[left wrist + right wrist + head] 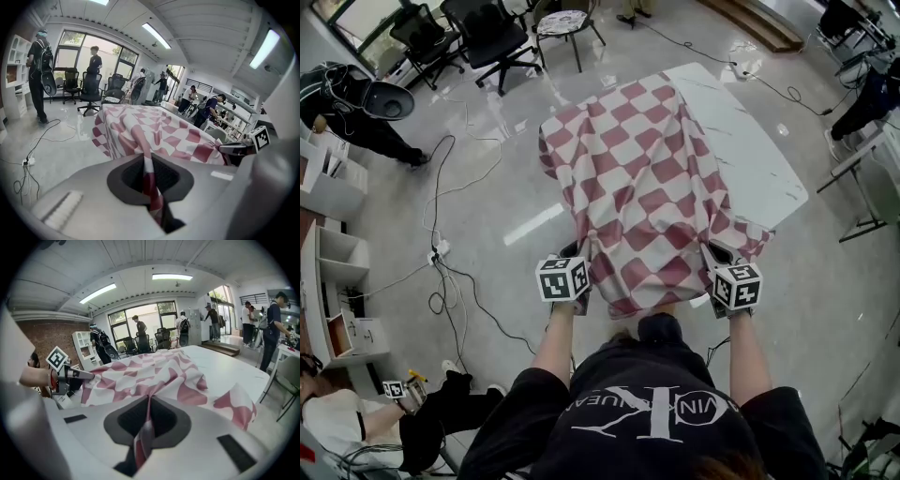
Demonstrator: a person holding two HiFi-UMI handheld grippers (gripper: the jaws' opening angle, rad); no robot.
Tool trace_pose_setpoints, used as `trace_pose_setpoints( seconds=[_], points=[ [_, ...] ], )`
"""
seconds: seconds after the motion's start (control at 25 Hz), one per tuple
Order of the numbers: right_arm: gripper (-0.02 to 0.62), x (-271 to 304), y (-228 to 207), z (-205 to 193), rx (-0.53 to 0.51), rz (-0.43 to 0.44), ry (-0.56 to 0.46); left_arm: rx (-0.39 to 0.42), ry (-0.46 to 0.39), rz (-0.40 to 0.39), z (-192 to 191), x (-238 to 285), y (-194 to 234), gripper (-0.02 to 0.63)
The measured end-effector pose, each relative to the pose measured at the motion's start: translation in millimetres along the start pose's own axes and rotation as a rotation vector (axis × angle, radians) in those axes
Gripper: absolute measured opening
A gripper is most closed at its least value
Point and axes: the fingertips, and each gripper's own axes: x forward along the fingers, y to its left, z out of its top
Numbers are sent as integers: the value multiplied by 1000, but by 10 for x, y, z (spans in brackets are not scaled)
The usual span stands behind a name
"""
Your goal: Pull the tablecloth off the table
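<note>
Open floor (839, 272) right of table (759, 159); cables (441, 267), office chairs (492, 37) on the left.

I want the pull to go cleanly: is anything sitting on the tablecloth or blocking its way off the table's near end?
Nothing visible does. No object rests on the tablecloth, and the left gripper and right gripper each clamp its near edge; only the person stands there.

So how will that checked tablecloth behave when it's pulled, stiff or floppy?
Probably floppy: the tablecloth drapes in folds and bunches thin where the left gripper and right gripper pinch it. Likely light, and it should slide easily on the glossy table.
</note>
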Motion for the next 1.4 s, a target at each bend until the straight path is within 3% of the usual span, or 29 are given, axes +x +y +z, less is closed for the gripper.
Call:
trace_pose_setpoints(
  seconds=[0.44, 0.6, 0.76, 1.0, 1.4],
  points=[
    [23, -143, 148, 97, 85, -34, -60, 54, -50, -36, 308, -138, -19, 17],
    [23, -380, 710, -215, 85, -46, -85, 77, -68, -61, -32, -613, 138, 17],
    [23, -365, 849, -423, 78, -39, -104, 77, -77, -54, -277, -669, 247, 17],
    [24, -673, 1557, -900, 76, -43, -121, 73, -92, -59, -815, -1275, 485, 17],
    [24, -960, 1767, -992, 35, 1, -138, 78, -130, -28, -1034, -1640, 323, 17]
  ],
)
